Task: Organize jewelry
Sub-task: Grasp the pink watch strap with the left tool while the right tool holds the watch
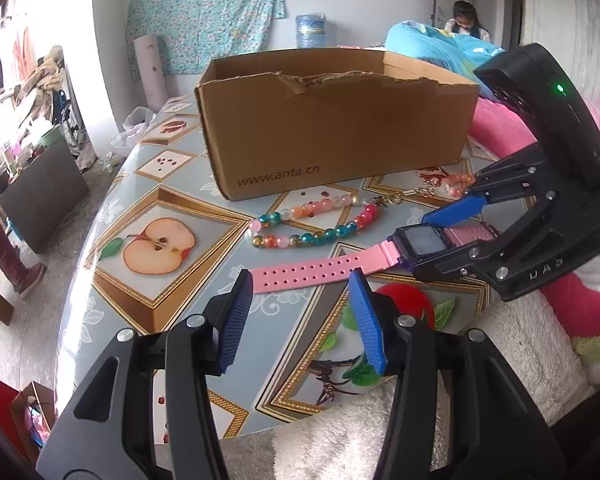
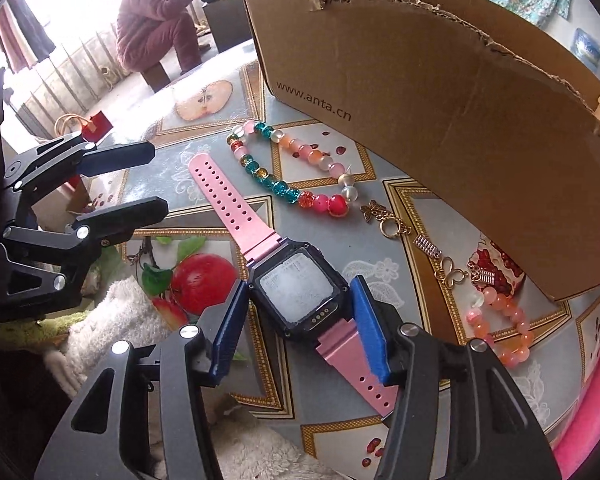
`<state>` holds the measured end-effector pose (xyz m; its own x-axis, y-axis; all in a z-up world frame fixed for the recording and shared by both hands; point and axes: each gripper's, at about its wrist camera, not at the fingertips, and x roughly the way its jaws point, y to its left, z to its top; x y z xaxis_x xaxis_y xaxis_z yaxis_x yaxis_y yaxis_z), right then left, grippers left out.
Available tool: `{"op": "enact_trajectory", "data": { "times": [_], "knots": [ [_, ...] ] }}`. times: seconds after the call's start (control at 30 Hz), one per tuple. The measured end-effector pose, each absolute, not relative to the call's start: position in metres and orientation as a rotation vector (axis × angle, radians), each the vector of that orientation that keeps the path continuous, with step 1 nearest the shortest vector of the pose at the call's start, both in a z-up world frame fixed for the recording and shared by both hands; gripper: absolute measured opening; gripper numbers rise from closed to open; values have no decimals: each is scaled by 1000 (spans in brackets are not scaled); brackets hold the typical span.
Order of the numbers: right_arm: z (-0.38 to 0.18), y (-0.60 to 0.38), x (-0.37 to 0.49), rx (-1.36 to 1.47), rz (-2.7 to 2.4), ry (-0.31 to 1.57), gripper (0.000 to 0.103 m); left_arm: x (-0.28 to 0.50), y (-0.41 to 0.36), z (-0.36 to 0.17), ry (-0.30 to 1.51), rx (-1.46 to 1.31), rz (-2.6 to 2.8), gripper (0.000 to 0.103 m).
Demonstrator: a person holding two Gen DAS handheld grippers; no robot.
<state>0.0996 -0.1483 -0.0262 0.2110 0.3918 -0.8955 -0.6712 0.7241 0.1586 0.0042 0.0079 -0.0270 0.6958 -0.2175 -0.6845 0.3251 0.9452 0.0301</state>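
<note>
A pink-strapped watch (image 2: 296,292) with a dark square case lies flat on the fruit-print table cover (image 2: 204,152). My right gripper (image 2: 298,282) points down over it. Its blue pads (image 2: 370,328) flank the case close to its corners, open, with the strap running out under both sides. In the left wrist view the same gripper (image 1: 420,246) straddles the watch (image 1: 420,240). My left gripper (image 1: 300,280) is open and holds nothing, just short of the strap's free end; it also shows in the right wrist view (image 2: 159,176). A multicolour bead bracelet (image 1: 308,224) lies beyond the strap.
An open cardboard box (image 1: 332,128) with a torn rim stands behind the jewelry. A gold chain with charms (image 2: 392,224) leads to peach beads (image 2: 504,328) by the box corner. White fluffy fabric (image 1: 500,340) covers the near edge. One person sits far off (image 2: 152,20).
</note>
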Motion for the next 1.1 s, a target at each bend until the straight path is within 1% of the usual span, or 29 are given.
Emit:
{"op": "enact_trajectory", "data": {
  "times": [0.33, 0.43, 0.53, 0.57, 0.6, 0.8, 0.87, 1.1],
  "knots": [
    [-30, -174, 129, -166, 915, 1259, 38, 2, -34, -37, 718, 366, -370, 48],
    [-27, -169, 124, -217, 891, 1233, 38, 3, -38, -37, 714, 402, -361, 48],
    [-20, -157, 110, -288, 843, 1179, 45, 3, -36, -36, 719, 389, -348, 48],
    [-19, -154, 105, -318, 820, 1150, 50, 3, -35, -37, 726, 381, -341, 48],
    [-19, -152, 101, -340, 806, 1127, 53, 3, -34, -39, 734, 375, -334, 48],
    [-28, -122, 80, -442, 765, 1017, 53, -1, -30, -41, 757, 390, -320, 48],
    [-28, -121, 84, -427, 781, 1029, 50, -3, -30, -41, 755, 410, -316, 48],
    [-28, -149, 114, -293, 970, 1149, 50, -2, -38, -39, 752, 441, -330, 48]
  ]
}}
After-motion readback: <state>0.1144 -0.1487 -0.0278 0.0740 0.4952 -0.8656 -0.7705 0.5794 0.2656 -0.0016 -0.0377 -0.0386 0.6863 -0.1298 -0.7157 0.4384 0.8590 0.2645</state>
